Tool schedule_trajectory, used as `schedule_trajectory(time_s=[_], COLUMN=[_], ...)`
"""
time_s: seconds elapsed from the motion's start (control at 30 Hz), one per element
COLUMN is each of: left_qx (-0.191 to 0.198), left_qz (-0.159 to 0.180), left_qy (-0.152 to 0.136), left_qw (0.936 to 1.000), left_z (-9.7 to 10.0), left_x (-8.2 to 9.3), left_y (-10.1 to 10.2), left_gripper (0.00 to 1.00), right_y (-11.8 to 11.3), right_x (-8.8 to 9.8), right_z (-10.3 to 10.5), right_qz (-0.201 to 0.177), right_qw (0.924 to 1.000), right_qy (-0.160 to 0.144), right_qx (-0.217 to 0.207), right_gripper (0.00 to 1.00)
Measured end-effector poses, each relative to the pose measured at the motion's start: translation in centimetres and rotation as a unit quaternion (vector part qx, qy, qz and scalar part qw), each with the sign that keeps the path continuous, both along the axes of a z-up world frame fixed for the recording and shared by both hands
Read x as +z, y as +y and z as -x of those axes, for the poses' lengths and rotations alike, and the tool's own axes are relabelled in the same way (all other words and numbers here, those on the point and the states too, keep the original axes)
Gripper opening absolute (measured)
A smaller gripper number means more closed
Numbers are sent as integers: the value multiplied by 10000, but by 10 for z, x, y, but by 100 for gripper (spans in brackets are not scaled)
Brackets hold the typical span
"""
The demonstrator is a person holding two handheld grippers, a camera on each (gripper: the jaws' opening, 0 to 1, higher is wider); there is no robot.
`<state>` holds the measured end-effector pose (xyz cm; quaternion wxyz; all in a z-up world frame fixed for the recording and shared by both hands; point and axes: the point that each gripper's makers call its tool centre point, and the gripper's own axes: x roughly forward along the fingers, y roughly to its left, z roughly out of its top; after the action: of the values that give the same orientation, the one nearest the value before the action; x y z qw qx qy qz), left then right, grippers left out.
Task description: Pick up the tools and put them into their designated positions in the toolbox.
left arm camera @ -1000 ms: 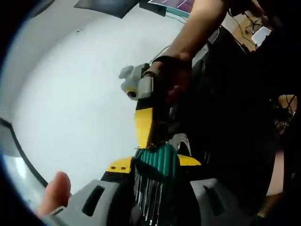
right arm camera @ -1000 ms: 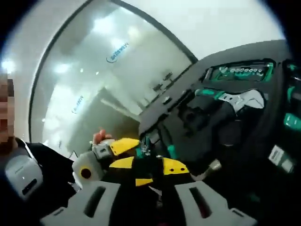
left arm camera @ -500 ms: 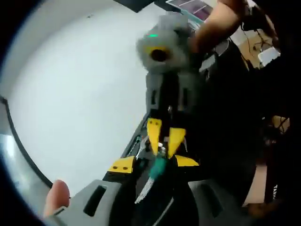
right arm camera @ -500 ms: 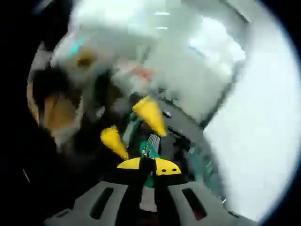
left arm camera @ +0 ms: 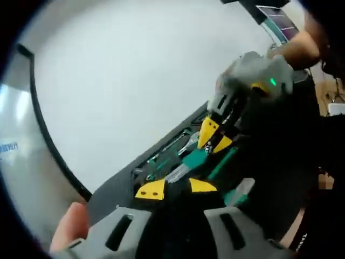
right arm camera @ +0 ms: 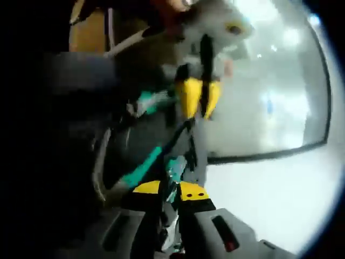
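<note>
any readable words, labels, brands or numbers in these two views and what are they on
No text can be read.
Faint blue lettering on the glass wall at the left edge of the left gripper view: too blurred to read.
Toolbox, green-handled tool, left claw, right claw: no legible label or number on any.

Both handheld grippers are built alike: pale grey moulded bodies with dark slots in the arms, black inner parts and yellow jaw pads. In the left gripper view, the right gripper (left arm camera: pixel 215 137) carries a small green light on its grey housing and tapered yellow tips; the left gripper (left arm camera: pixel 175 189) shows two flat yellow pads. In the right gripper view, the right gripper (right arm camera: pixel 171 190) has small dark dots on its yellow pads.
</note>
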<state>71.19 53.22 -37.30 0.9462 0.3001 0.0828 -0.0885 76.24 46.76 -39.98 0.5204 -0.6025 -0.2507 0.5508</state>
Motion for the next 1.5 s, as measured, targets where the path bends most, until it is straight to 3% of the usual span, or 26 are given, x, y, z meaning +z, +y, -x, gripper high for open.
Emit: schedule_trajectory(time_s=[0.07, 0.13, 0.23, 0.3, 0.37, 0.4, 0.43, 0.47, 0.5, 0.53, 0.63, 0.67, 0.8, 0.83, 0.9, 0.93, 1.0, 1.03, 1.1, 1.2, 1.27, 1.3, 1.4, 1.43, 1.47, 1.5], left_qx=[240, 233, 89, 185, 149, 186, 198, 125, 95, 114, 236, 230, -32, -31, 114, 228, 197, 60, -179, -45, -3, -212, -412, -533, -499, -432], left_qz=[212, 395, 217, 116, 140, 128, 137, 142, 95, 64, 53, 89, 538, 544, 97, 19, 168, 512, 839, 746, 1016, 1108, 1034, 827, 817, 816], left_qy=[361, 426, 461, 602, 752, 759, 808, 863, 885, 896, 891, 897, 1099, 1123, 1279, 1317, 1444, 1544, 1390, 1304, 1311, 1513, 1416, 1353, 1355, 1504], left_qw=[9988, 9980, 9987, 9979, 9970, 9969, 9964, 9961, 9960, 9959, 9957, 9957, 9925, 9922, 9917, 9910, 9892, 9867, 9866, 9886, 9862, 9820, 9836, 9859, 9862, 9843], left_z=[-10, -17, -22, -28, -36, -40, -45, -49, -55, -59, -71, -72, -74, -74, -67, -67, -60, -54, -59, -69, -74, -72, -76, -79, -79, -76], left_x=[-10, -11, -15, -22, -28, -28, -29, -31, -32, -32, -25, -22, -20, -22, -29, -31, -35, -39, -38, -34, -30, -36, -38, -39, -40, -47], left_y=[3, -4, -12, -8, -9, -7, -8, -10, -11, -10, -2, -1, -19, -21, -12, -5, -3, -9, -19, -16, -17, -26, -35, -38, -37, -35], left_gripper=[8, 6, 7, 7, 7, 6, 6, 6, 6, 6, 6, 4, 1, 0, 0, 0, 0, 0, 0, 0, 0, 0, 0, 0, 0, 0], right_y=[0, -4, -25, -28, -23, -18, -14, -9, -4, 2, 15, 15, 19, 18, 4, -1, -8, -7, -3, 6, 17, 18, 13, 13, 13, 13], right_x=[6, 8, 7, 15, 26, 30, 31, 29, 28, 20, 5, -4, -8, -7, 7, 13, 21, 19, 14, 7, 1, -2, -3, -6, -11, -19], right_z=[-2, -4, -14, -17, -18, -18, -17, -19, -30, -32, -35, -36, -37, -38, -49, -42, -18, -5, 6, -18, -13, -20, -14, -27, -30, -27], right_qz=[141, 267, 148, -357, -894, -1088, -1191, -1239, -1336, -1180, -1249, -1014, -1095, -1112, -1460, -1419, -1599, -1508, -1450, -1660, -1644, -1622, -1630, -1627, -1576, -1363], right_qw=[9997, 9989, 9862, 9559, 9119, 8923, 8802, 8804, 8929, 8982, 8900, 9011, 9038, 9011, 8816, 8805, 8489, 8382, 8459, 8573, 8474, 8600, 8603, 8583, 8609, 8726], right_qy=[128, 333, 1601, 2786, 3811, 4161, 4358, 4317, 3963, 3860, 3896, 3692, 3663, 3698, 3806, 3882, 4511, 4782, 4720, 4269, 4503, 4205, 4202, 4243, 4206, 4065], right_qx=[154, 183, -400, -856, -1237, -1371, -1456, -1522, -1667, -1741, -2012, -2035, -1923, -1970, -2381, -2323, -2243, -2146, -2015, -2351, -2282, -2393, -2381, -2385, -2390, -2341], right_gripper=[13, 17, 19, 14, 7, 6, 3, 0, 0, 0, 0, 0, 0, 0, 0, 0, 0, 1, 4, 0, 0, 0, 0, 0, 0, 0])
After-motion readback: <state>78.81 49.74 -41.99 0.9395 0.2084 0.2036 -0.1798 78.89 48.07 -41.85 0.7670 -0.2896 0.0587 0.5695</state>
